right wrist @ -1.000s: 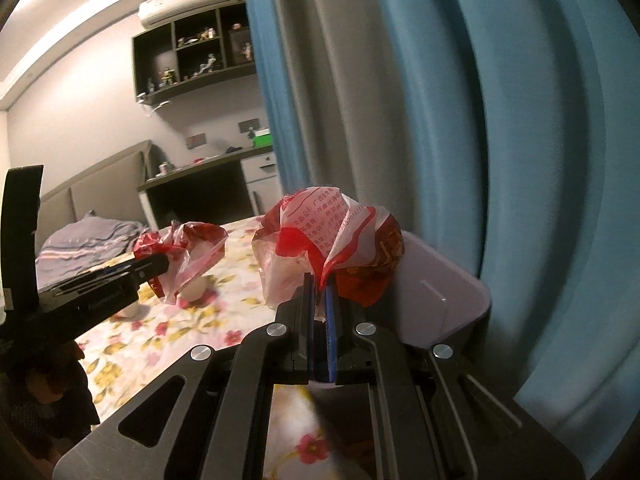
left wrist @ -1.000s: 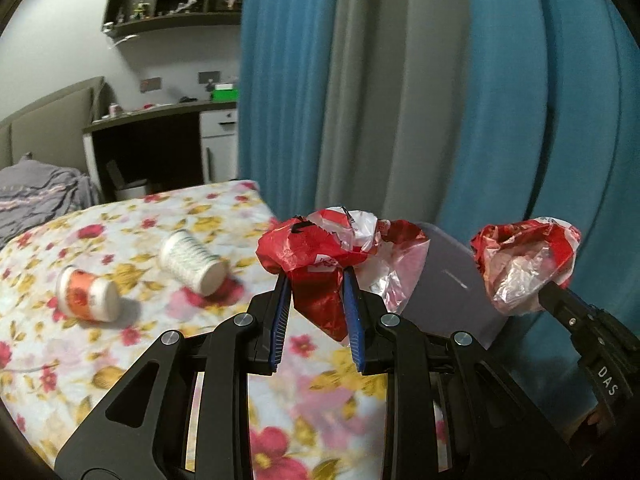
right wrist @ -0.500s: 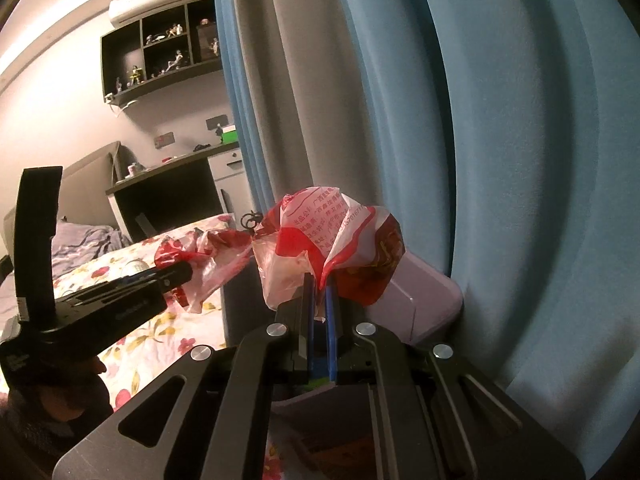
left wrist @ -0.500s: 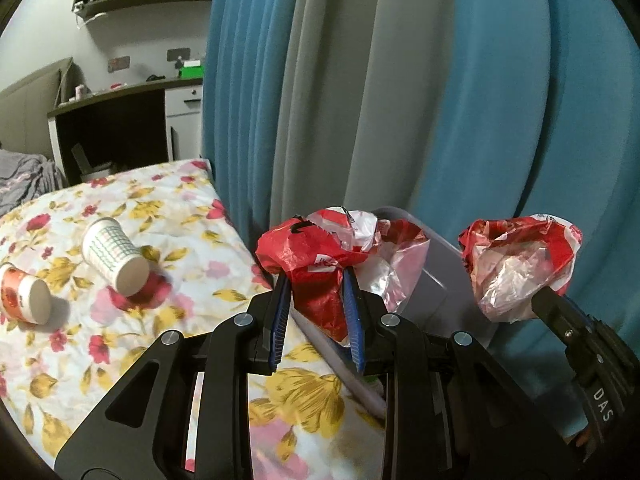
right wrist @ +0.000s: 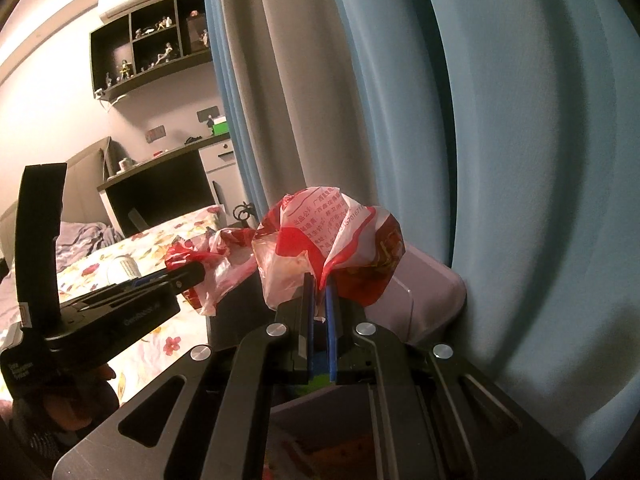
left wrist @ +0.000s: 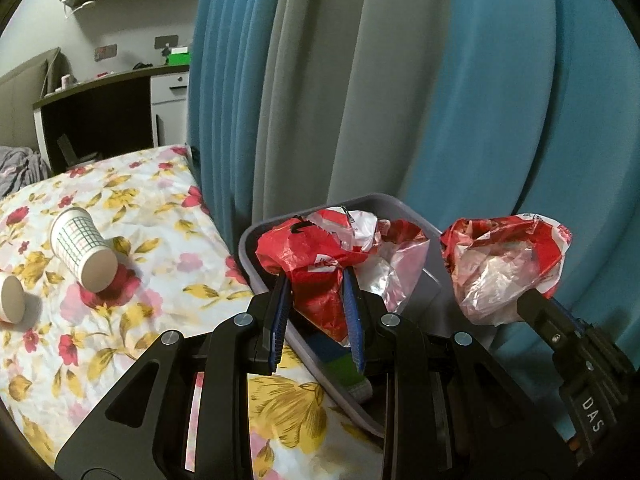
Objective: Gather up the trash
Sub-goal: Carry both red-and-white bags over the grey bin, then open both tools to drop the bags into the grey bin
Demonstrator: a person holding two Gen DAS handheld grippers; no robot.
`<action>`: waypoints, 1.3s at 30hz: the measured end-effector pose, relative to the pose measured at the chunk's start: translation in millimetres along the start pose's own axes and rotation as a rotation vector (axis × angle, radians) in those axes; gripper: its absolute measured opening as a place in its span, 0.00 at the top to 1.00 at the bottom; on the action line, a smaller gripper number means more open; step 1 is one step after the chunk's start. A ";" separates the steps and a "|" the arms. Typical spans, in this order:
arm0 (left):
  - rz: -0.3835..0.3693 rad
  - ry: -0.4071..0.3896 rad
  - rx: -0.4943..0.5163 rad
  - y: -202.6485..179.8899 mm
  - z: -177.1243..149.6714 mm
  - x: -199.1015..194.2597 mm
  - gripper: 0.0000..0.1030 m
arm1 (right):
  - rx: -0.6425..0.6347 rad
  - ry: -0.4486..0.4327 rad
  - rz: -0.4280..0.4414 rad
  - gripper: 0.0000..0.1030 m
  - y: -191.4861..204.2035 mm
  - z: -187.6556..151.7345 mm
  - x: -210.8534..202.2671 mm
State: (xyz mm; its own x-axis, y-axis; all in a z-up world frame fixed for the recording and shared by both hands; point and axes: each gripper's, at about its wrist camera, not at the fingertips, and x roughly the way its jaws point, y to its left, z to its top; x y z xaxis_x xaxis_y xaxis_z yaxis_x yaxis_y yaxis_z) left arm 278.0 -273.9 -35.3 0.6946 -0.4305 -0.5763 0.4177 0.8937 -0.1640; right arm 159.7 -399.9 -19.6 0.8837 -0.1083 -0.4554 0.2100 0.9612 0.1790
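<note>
Over the grey bin (left wrist: 416,216) by the curtain, each hand-held gripper, left (left wrist: 316,312) and right (right wrist: 318,312), pinches 1 crumpled red wrapper (left wrist: 320,264) (right wrist: 328,240), unreleased, while 2 cups (left wrist: 82,250) wait on the bed at 9 o'clock.

Both wrappers carried over the bin
The left gripper (left wrist: 316,312) has swung its red wrapper (left wrist: 316,264) off the floral bedspread (left wrist: 132,280) to above the grey bin (left wrist: 248,256), whose open inside now shows; the right gripper (right wrist: 319,300) followed with its wrapper (right wrist: 332,248)
</note>
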 end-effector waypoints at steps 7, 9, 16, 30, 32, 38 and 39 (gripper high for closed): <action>-0.031 0.016 -0.018 0.4 0.2 11.5 0.75 | 0.007 0.021 -0.002 0.94 -2.5 0.6 9.3; -0.032 0.022 -0.018 -0.4 -0.7 14.2 0.75 | 0.010 0.026 -0.003 0.94 -4.4 -0.2 11.8; -0.053 0.047 -0.031 -1.2 -3.0 23.3 0.74 | 0.016 0.040 -0.005 0.94 -6.9 0.6 18.0; -0.076 0.017 -0.106 12.5 -2.2 16.7 0.20 | 0.023 0.067 0.014 0.79 -12.7 -1.1 28.0; -0.060 0.009 -0.117 17.6 -4.1 12.1 0.17 | 0.025 0.061 0.012 0.73 -13.0 -2.2 25.4; 0.030 -0.007 -0.121 31.1 -12.5 -5.4 0.08 | 0.040 0.026 0.010 0.46 -14.2 -4.9 12.3; 0.044 -0.010 -0.119 34.5 -14.5 -9.6 0.07 | 0.039 0.018 0.007 0.40 -13.4 -5.4 9.3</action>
State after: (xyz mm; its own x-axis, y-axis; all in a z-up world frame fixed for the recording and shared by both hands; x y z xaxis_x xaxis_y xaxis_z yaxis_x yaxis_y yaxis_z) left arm 277.2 -237.1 -47.0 0.7170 -0.3913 -0.5769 0.3145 0.9202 -0.2331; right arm 162.8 -412.4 -30.9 0.8774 -0.0968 -0.4698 0.2207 0.9511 0.2162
